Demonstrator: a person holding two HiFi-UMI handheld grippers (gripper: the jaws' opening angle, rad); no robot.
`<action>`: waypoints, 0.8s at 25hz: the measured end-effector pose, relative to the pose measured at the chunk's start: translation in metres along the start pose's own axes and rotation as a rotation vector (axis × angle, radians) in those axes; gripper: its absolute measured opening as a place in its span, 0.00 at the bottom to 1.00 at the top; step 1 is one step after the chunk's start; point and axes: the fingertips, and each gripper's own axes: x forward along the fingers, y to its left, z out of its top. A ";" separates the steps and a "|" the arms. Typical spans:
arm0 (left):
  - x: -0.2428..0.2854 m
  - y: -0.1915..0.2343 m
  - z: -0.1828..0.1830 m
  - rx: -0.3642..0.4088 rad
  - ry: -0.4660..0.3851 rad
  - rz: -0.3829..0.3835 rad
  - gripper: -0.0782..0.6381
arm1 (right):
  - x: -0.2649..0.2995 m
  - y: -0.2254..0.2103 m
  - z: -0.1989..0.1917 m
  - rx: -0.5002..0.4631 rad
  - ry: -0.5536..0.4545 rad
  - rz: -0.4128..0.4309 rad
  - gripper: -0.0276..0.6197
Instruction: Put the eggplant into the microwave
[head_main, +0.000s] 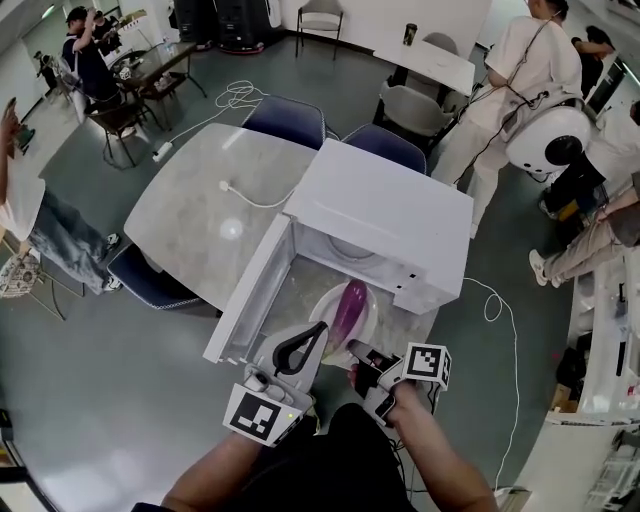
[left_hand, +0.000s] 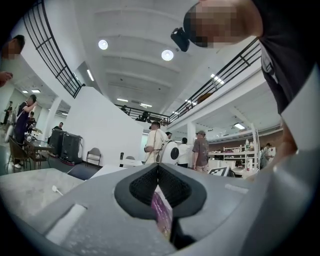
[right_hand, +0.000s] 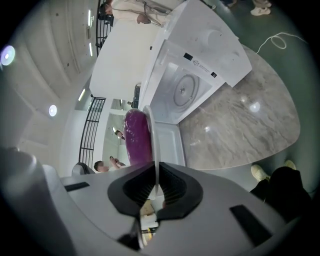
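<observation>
A purple eggplant (head_main: 348, 305) lies on a white plate (head_main: 316, 308), which is held in front of the open white microwave (head_main: 385, 210). My left gripper (head_main: 318, 335) is shut on the plate's near-left rim. My right gripper (head_main: 355, 348) is shut on its near-right rim. In the left gripper view the jaws (left_hand: 158, 172) pinch the plate (left_hand: 161, 210), which shows a purple tint. The right gripper view shows the plate (right_hand: 154, 145) edge-on between the shut jaws (right_hand: 156, 187). There the eggplant (right_hand: 137, 135) lies just beyond them, with the microwave (right_hand: 200, 65) and its turntable (right_hand: 184, 90) further off.
The microwave door (head_main: 245, 300) swings open to the left. The microwave stands on a marble table (head_main: 190, 200) with a white cable (head_main: 250, 195) on it. Blue chairs (head_main: 285, 118) ring the table. Several people stand at the room's edges.
</observation>
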 end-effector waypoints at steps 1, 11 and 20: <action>0.004 0.003 -0.001 -0.007 -0.006 -0.007 0.12 | 0.004 -0.003 0.003 0.009 -0.012 -0.004 0.07; 0.040 0.026 -0.014 -0.027 -0.011 -0.047 0.12 | 0.045 -0.036 0.045 0.096 -0.128 -0.018 0.07; 0.052 0.051 -0.048 -0.015 0.001 -0.025 0.12 | 0.079 -0.060 0.063 0.101 -0.138 -0.033 0.07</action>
